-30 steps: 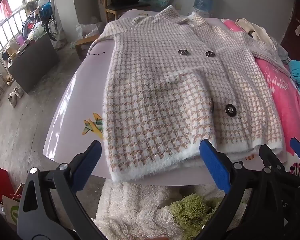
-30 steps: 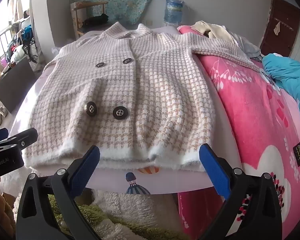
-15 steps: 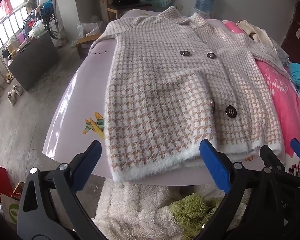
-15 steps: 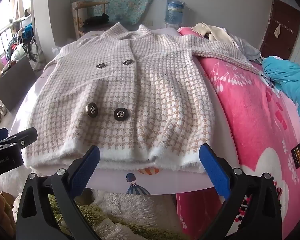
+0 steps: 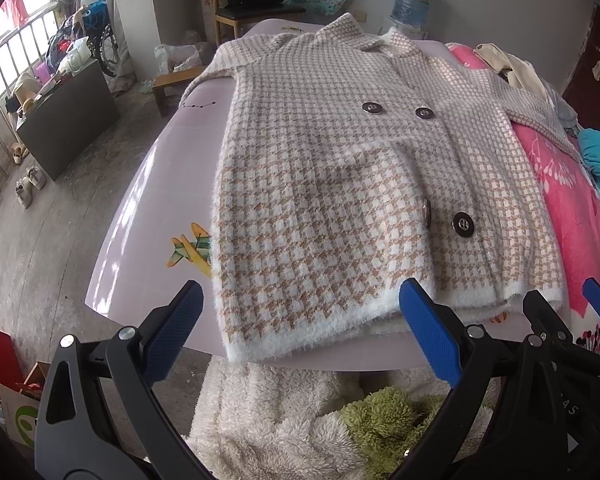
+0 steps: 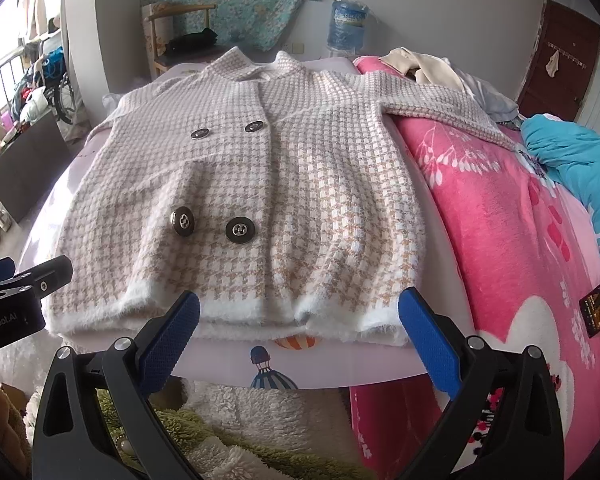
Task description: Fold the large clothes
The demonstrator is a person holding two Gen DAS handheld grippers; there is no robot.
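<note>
A beige-and-white houndstooth knit coat [image 5: 332, 184] with dark round buttons lies flat, front up, on a pale lilac table [image 5: 148, 200]; its white fuzzy hem faces me. It also shows in the right wrist view [image 6: 268, 184], with its right sleeve stretched over a pink blanket. My left gripper [image 5: 300, 320] is open and empty, just short of the hem's left part. My right gripper [image 6: 300, 328] is open and empty, just short of the hem's right part. The left gripper's tip shows at the left edge of the right wrist view [image 6: 24, 288].
A pink floral blanket [image 6: 500, 220] and a blue garment [image 6: 576, 160] lie to the right of the coat. Fuzzy white and green fabric [image 5: 300, 420] hangs below the table's near edge. A wooden chair [image 5: 252, 8], a water bottle [image 6: 348, 28] and floor clutter stand beyond.
Both grippers have edged slightly closer to the coat's hem. The coat has not moved.
</note>
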